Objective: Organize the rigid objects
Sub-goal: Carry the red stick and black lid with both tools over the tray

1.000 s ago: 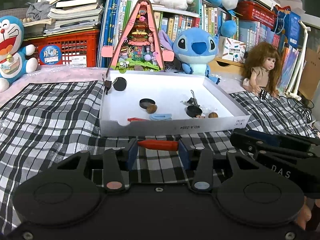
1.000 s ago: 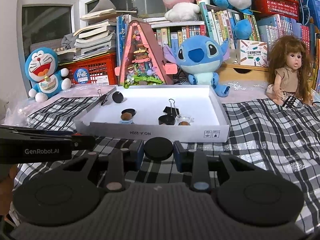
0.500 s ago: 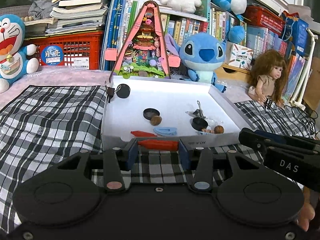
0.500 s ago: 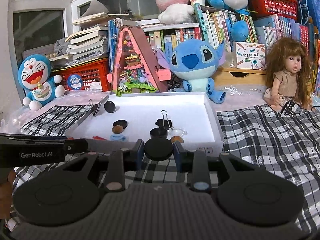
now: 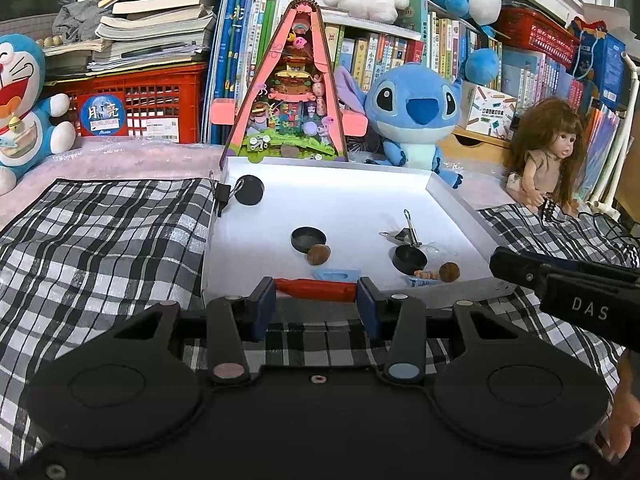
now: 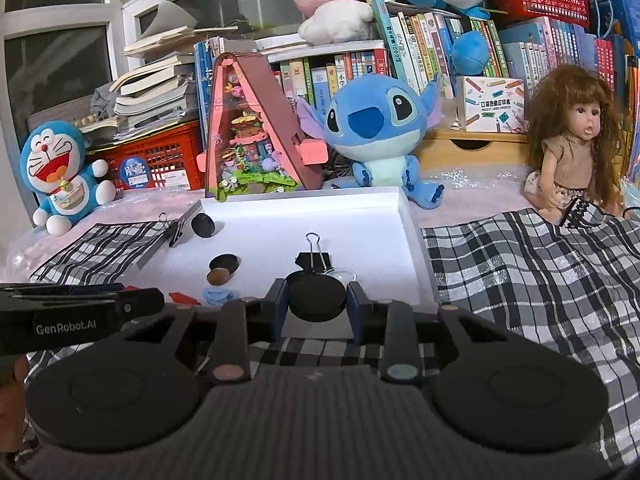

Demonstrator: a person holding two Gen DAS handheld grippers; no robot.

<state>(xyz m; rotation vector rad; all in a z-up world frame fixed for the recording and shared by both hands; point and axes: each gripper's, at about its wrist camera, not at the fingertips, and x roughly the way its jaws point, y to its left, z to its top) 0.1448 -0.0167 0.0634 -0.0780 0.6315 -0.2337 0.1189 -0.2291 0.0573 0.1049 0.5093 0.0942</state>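
My left fingers [image 5: 316,290] are closed most of the way on a red stick-shaped piece [image 5: 316,289], holding it crosswise by its two ends. It sits level at the near edge of a shallow white tray [image 5: 452,204]. My right fingers [image 6: 317,300] are closed on a black round disc [image 6: 317,299], pinched at its sides and held upright, also at the tray's near edge.

From the left wrist camera, just past the red piece inside the tray lies a pale blue flat piece [image 5: 335,273]. Behind it a brown nut-like ball [image 5: 318,255] touches a black shallow cap [image 5: 308,239]. To the right a second black cap [image 5: 409,258] sits just beside a black binder clip [image 5: 407,234], with another brown ball [image 5: 449,271] near the tray's front right corner. A further black disc [image 5: 249,190] rests in the far left corner, close to a binder clip [image 5: 222,196] clamped on the tray's left wall.

The tray lies on a black-and-white checked cloth [image 5: 100,240]. Beyond it stand a pink triangular toy house [image 5: 288,100], a blue Stitch plush [image 5: 416,112], a Doraemon plush [image 5: 20,100] far left, and a long-haired doll [image 5: 548,148] at right, before crowded bookshelves [image 5: 400,52].
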